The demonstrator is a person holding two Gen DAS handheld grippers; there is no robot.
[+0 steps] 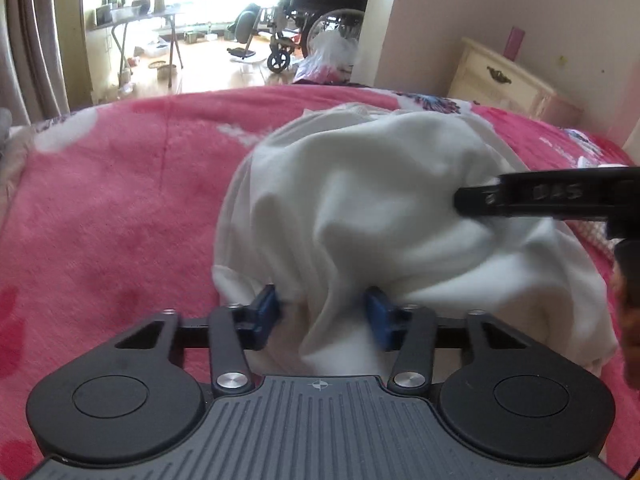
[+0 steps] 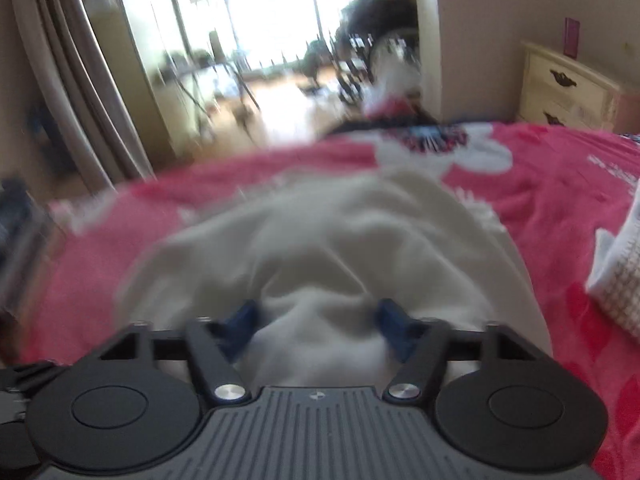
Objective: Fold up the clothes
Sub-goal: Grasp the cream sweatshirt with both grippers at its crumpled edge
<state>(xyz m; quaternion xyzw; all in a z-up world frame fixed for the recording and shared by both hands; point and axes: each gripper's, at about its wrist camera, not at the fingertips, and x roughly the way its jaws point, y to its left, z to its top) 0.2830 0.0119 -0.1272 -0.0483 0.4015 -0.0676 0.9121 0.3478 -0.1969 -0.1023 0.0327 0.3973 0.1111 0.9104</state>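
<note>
From the left wrist view, the left gripper (image 1: 322, 314) stands partly open with a fold of the white garment (image 1: 360, 200) bunched between its two blue pads (image 1: 266, 312); the pads look to be at the cloth's sides, but whether they truly pinch it I cannot tell. The garment lies directly ahead of this gripper in a crumpled mound on the pink blanket (image 1: 100, 220), and the right gripper (image 1: 464, 200) reaches in from the right side, its tip against the cloth further ahead. Judging by the heap, folding has hardly begun: no flat panel, no clean crease, no squared edge is visible, so spreading out and every fold are still to do. In the right wrist view, which is badly blurred, the right gripper (image 2: 320, 326) is also partly open, with white cloth (image 2: 340, 240) swelling up between its pads (image 2: 394, 320); a firm grip cannot be confirmed here either. A second, paler textured cloth (image 2: 620, 280) sits well to the right of this gripper on the blanket (image 2: 560, 184), apparently awaiting its turn. Count: two grippers, one white garment in hand, one further cloth at the edge, one blanket, and one cream nightstand (image 2: 568, 88) beyond the bed.
</note>
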